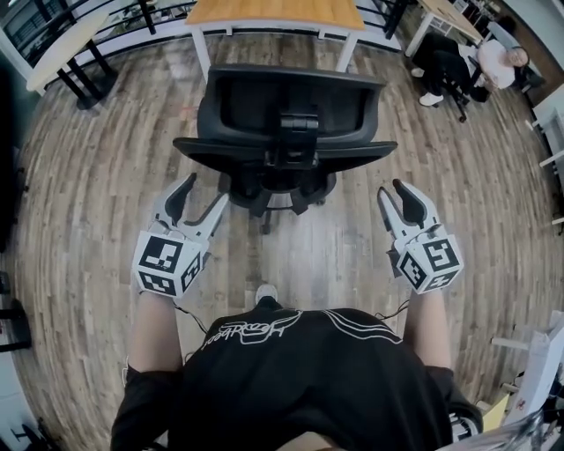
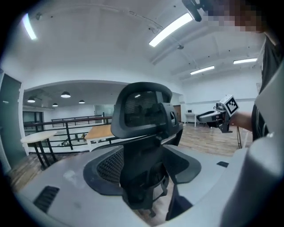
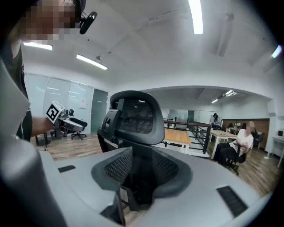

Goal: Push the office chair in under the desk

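A black office chair [image 1: 280, 132] stands with its back toward me, in front of a wooden-topped desk [image 1: 273, 13] with white legs. The seat is outside the desk, on the plank floor. My left gripper [image 1: 203, 192] hovers just below the left end of the chair's backrest, open and apart from it. Off the right end of the backrest my right gripper [image 1: 392, 188] is open as well, with nothing between its fingers. Both gripper views look at the chair's [image 2: 142, 133] headrest and mesh back [image 3: 137, 133] from a short distance.
A person sits on a chair [image 1: 489, 62] at another table at the upper right. White tables with black legs [image 1: 62, 44] and a railing stand at the upper left. White furniture [image 1: 538, 370] is at the right edge. My own feet are just behind the chair base.
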